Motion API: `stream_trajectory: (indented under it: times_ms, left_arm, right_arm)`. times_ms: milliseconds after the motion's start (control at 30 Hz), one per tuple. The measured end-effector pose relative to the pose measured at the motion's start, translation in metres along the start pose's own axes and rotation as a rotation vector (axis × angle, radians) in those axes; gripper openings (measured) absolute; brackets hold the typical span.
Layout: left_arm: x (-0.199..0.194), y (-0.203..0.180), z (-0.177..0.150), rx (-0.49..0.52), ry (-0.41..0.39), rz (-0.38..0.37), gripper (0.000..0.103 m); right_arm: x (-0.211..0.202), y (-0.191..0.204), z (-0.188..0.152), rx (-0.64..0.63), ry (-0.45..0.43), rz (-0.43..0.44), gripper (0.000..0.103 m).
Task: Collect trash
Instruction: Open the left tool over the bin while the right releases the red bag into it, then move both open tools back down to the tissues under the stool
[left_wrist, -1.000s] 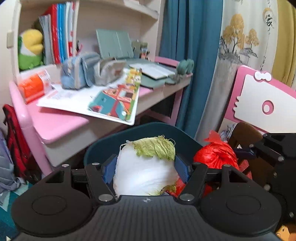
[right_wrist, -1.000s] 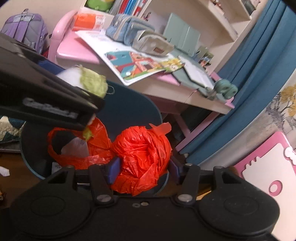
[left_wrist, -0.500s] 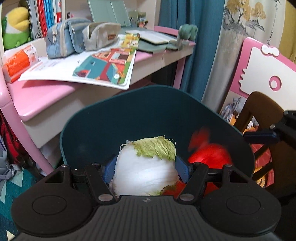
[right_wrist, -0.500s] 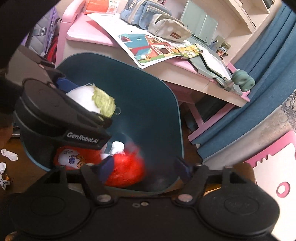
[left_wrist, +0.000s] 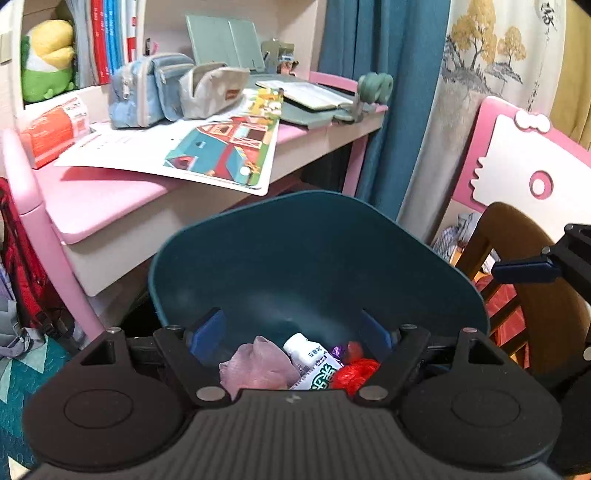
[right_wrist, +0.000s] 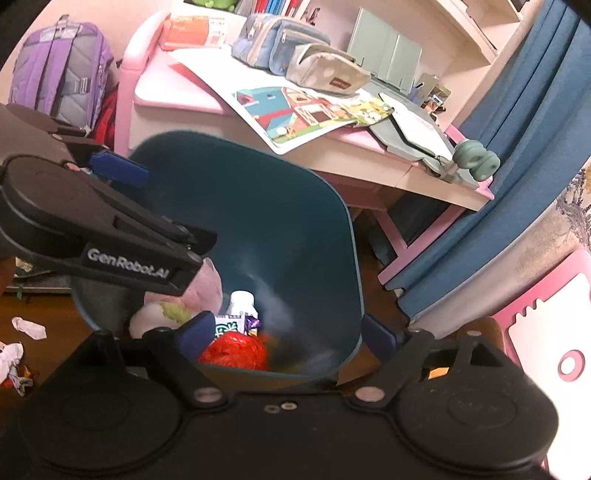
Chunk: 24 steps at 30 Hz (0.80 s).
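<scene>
A dark teal bin (left_wrist: 317, 258) stands below both grippers. My left gripper (left_wrist: 290, 326) hangs over its mouth, its jaws opening with nothing between them. Inside lie a pale pink bag (left_wrist: 255, 365), a white bottle (left_wrist: 310, 354) and a red plastic bag (left_wrist: 354, 371). In the right wrist view my right gripper (right_wrist: 286, 330) is over the bin's (right_wrist: 280, 229) near rim, jaws opening and empty. The cabbage piece (right_wrist: 162, 314) rests in the bin beside the red bag (right_wrist: 234, 349) and the bottle (right_wrist: 240, 302). A blue pad (right_wrist: 118, 170) of my left gripper shows at the left.
A pink desk (left_wrist: 110, 195) with pencil cases, an open picture book and books stands behind the bin. A brown chair (left_wrist: 524, 258) and a pink board are at the right. Crumpled paper scraps (right_wrist: 29, 326) lie on the floor at the left, near a purple backpack (right_wrist: 62, 70).
The cabbage piece has left my left gripper and the red bag my right one; both now lie in the bin. Both pairs of jaws have widened. The left gripper has sunk slightly.
</scene>
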<state>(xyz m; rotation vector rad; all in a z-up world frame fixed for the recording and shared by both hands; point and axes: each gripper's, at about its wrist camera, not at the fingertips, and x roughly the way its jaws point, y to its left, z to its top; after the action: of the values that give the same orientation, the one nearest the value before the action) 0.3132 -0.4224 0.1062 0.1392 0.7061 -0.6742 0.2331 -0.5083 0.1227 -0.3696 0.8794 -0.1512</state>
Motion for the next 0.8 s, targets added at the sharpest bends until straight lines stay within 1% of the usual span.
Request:
stream_trajectory:
  times_ms: [200, 400, 633, 800]
  left_arm:
    - [-0.031, 0.011, -0.004, -0.011, -0.033, 0.013, 0.080]
    - [-0.073, 0.030, -0.010, -0.028, -0.082, 0.022, 0.080]
    - [-0.125, 0.067, -0.031, -0.036, -0.125, 0.060, 0.080]
    - [-0.159, 0.102, -0.056, -0.075, -0.138, 0.098, 0.080]
  right_arm:
    - [-0.025, 0.010, 0.001, 0.004, -0.043, 0.016, 0.088]
    - [-0.058, 0.030, 0.007, -0.003, -0.102, 0.039, 0.088]
    - [-0.091, 0.070, 0.015, -0.031, -0.162, 0.103, 0.089]
    - [-0.106, 0.110, 0.020, -0.057, -0.200, 0.162, 0.090]
